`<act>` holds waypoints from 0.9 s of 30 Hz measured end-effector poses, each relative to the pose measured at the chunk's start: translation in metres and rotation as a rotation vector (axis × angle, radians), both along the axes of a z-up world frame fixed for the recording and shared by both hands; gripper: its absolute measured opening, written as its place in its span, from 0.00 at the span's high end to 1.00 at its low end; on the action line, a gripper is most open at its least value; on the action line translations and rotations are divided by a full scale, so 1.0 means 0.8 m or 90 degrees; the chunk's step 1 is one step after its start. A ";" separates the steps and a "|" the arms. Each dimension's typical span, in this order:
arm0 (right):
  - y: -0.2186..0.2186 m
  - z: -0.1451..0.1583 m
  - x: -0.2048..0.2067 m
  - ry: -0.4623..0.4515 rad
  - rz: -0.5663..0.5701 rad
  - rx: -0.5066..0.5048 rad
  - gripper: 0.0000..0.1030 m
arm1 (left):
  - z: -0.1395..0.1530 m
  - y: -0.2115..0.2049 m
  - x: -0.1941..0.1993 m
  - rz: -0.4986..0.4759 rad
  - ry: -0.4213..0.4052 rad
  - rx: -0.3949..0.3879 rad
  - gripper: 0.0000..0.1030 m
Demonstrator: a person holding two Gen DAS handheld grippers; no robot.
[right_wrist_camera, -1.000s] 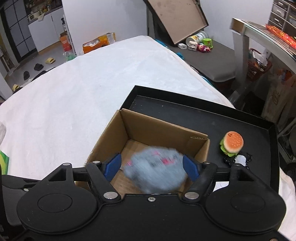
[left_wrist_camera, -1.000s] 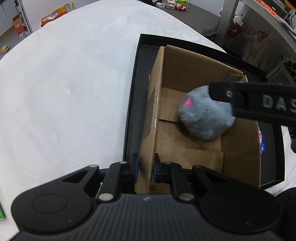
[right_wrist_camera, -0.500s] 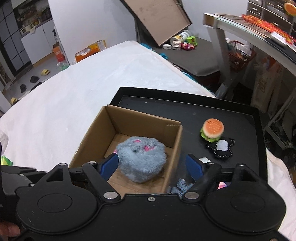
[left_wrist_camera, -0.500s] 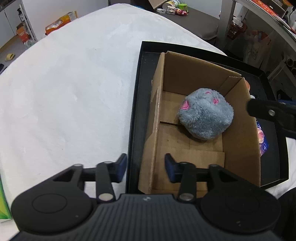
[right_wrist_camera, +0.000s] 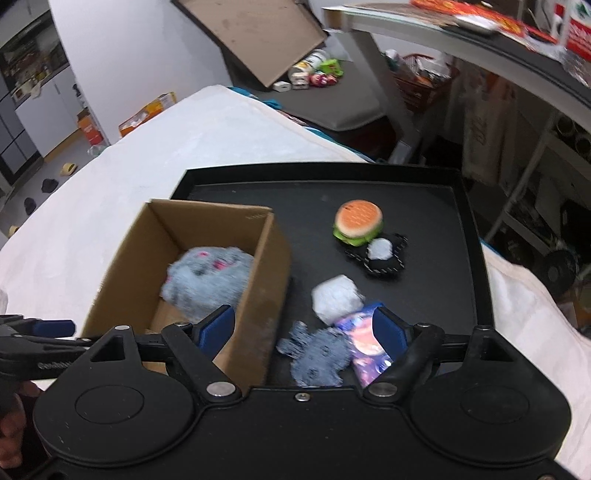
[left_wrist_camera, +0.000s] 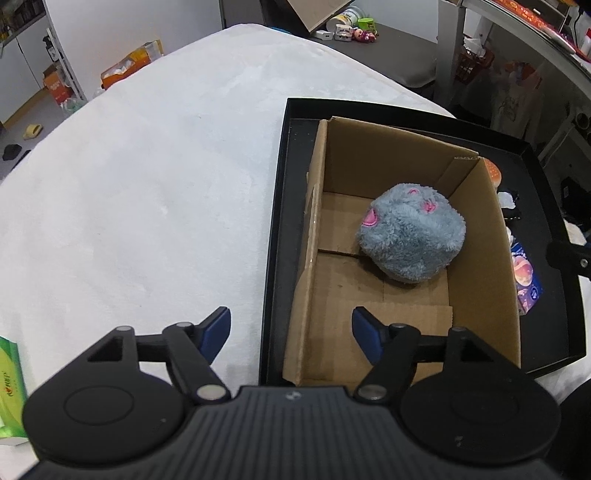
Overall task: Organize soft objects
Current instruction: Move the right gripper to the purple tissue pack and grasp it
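Grey plush ball [left_wrist_camera: 410,236] sits inside cardboard box [left_wrist_camera: 495,258] on black tray [right_wrist_camera: 406,184]. Left tool [left_wrist_camera: 291,332] spread, jaws just been opening, box's near wall between them, untouched. Right tool [right_wrist_camera: 304,328] spread, empty, above colourful packet [right_wrist_camera: 364,347] (print unreadable). Green carton [left_wrist_camera: 11,384] lettering illegible.

A big white cloth [left_wrist_camera: 155,177] covers the counter. Behind it stands a plain white wall [right_wrist_camera: 140,48]. The floor [left_wrist_camera: 26,110] on the left is grey, and an orange box [left_wrist_camera: 131,68] sits on it near the wall, with a yellow slipper [left_wrist_camera: 32,130] further left. A low grey bench [right_wrist_camera: 340,107] holds small toys and a tin [right_wrist_camera: 314,72], and a brown board [right_wrist_camera: 258,33] leans over it. On the right, a grey table [right_wrist_camera: 461,44] with a slanted leg carries red packets. A red basket [right_wrist_camera: 424,77] sits under it.
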State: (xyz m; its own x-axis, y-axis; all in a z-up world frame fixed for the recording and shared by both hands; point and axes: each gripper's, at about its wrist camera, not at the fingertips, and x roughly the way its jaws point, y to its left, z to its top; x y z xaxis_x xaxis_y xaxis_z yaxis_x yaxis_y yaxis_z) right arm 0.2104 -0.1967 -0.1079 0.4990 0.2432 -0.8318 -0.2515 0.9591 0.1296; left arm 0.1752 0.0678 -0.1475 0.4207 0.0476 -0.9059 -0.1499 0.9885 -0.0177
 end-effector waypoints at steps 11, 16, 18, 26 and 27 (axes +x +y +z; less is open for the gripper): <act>-0.054 -0.035 -0.001 0.033 -0.039 0.014 0.21 | 0.000 -0.016 -0.001 -0.011 0.006 0.055 0.31; -0.071 -0.055 0.000 0.056 -0.053 0.008 0.22 | -0.001 -0.024 0.002 -0.018 0.016 0.074 0.31; -0.075 -0.063 0.002 0.069 -0.055 0.002 0.22 | -0.002 -0.030 0.004 -0.024 0.020 0.082 0.31; -0.079 -0.094 0.013 0.110 -0.048 -0.016 0.29 | -0.008 -0.044 0.011 -0.041 0.039 0.105 0.31; -0.078 -0.097 0.014 0.114 -0.045 -0.024 0.30 | -0.009 -0.046 0.012 -0.043 0.041 0.108 0.31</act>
State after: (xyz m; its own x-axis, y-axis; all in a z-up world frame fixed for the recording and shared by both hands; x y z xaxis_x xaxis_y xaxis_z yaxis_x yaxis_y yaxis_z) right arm 0.2214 -0.2591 -0.1858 0.3566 0.1804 -0.9167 -0.1597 0.9785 0.1304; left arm 0.1851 0.0312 -0.1543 0.3691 0.1759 -0.9126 -0.0792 0.9843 0.1577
